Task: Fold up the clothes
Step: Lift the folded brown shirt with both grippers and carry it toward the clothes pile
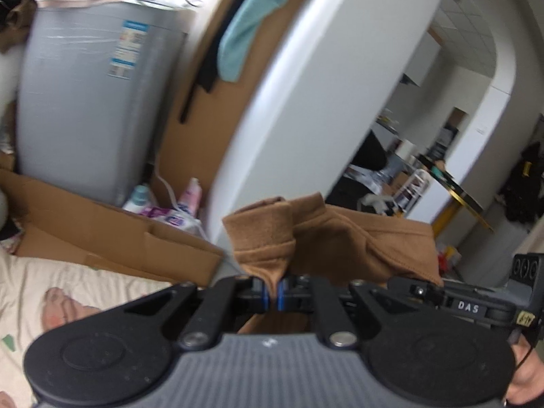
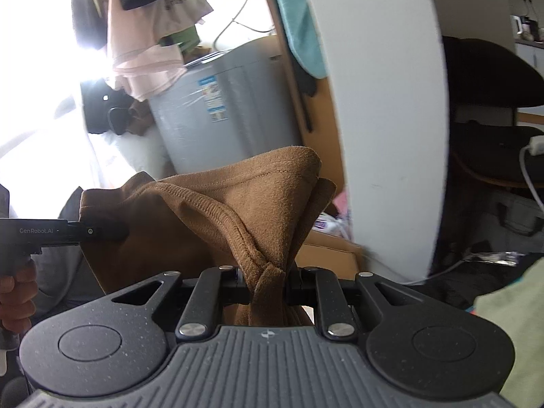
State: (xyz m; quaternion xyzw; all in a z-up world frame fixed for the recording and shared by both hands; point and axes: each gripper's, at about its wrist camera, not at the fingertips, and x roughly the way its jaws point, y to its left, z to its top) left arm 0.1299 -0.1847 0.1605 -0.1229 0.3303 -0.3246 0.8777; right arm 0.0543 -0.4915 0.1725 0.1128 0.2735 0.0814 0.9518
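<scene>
in the left wrist view, my left gripper (image 1: 274, 294) has its jaws pressed almost together, pinching a thin fold of the soft brown knitted garment (image 1: 326, 234). the cloth is lifted in the air and stretches to the right, to my right gripper (image 1: 425, 289), seen here only from the side. only this view shows the cream printed bedsheet (image 1: 68, 292) at lower left, the flat brown cardboard (image 1: 102, 227) beside it, and a room with white walls far behind.

in the right wrist view, my right gripper (image 2: 268, 285) pinches a thick twisted bunch of the brown garment (image 2: 217, 204). the ribbed neckline shows only here. at left, my left gripper (image 2: 102, 231) bites the other end. both views show the grey washing machine (image 2: 217, 108).
</scene>
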